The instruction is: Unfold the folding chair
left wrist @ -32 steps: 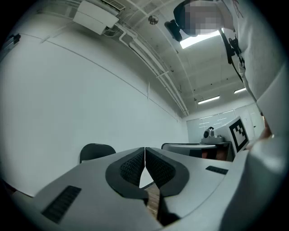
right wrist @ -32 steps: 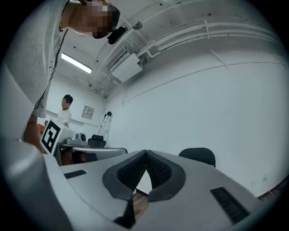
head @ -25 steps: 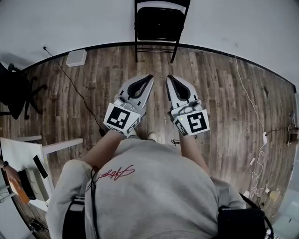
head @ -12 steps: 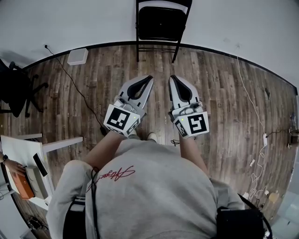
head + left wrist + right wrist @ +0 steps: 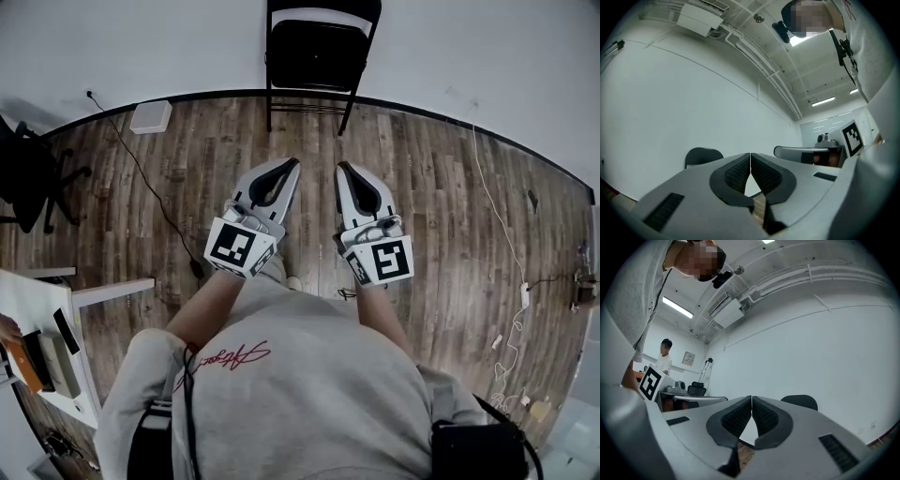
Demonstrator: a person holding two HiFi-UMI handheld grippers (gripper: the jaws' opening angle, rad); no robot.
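Note:
The black folding chair (image 5: 317, 52) stands folded against the white wall at the top of the head view. Both grippers are held out side by side over the wood floor, pointing at it from well short of it. My left gripper (image 5: 289, 166) is shut with nothing between its jaws, and so is my right gripper (image 5: 343, 170). In the left gripper view the chair's back (image 5: 703, 155) shows left of the shut tips (image 5: 750, 156). In the right gripper view the chair's back (image 5: 800, 402) shows right of the shut tips (image 5: 752, 399).
A black office chair (image 5: 33, 178) stands at the left, a white desk (image 5: 56, 309) with items at the lower left. A white box (image 5: 152, 116) lies by the wall. Cables run over the floor at the left (image 5: 155, 187) and right (image 5: 497, 206). A person (image 5: 664, 357) stands far off.
Both grippers and the person holding them have moved a little forward toward the chair. The jaws of both stay shut and empty.

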